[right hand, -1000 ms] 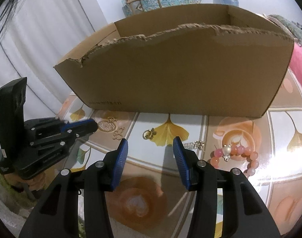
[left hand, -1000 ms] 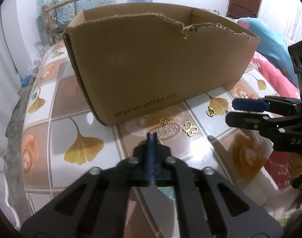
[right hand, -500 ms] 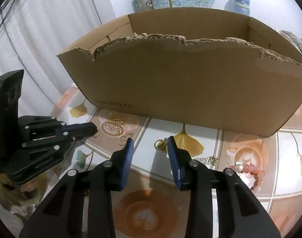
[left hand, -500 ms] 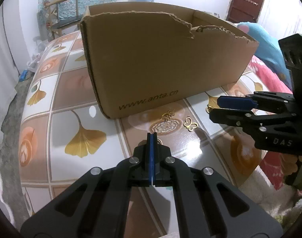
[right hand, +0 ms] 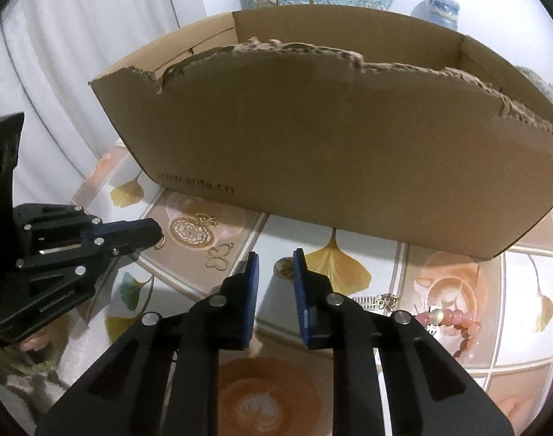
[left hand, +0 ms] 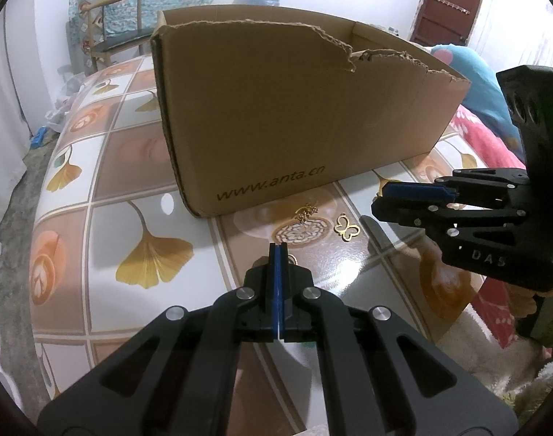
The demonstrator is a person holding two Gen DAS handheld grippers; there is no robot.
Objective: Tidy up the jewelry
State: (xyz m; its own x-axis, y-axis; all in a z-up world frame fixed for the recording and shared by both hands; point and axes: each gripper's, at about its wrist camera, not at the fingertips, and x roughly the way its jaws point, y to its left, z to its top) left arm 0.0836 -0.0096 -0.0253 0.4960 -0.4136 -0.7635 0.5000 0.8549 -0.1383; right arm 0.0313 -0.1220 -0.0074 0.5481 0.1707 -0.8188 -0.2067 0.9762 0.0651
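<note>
My right gripper (right hand: 274, 269), its jaws just narrowing but not yet touching, frames the small gold ring (right hand: 284, 268) just beyond the tips: light, hard, slippery, best pinched across its band.

Cardboard box (right hand: 349, 152) walling off jewelry

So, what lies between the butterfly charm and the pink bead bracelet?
In the right wrist view, a small gold ring piece, between the right tool's open fingers, and a chain clasp piece.
</note>
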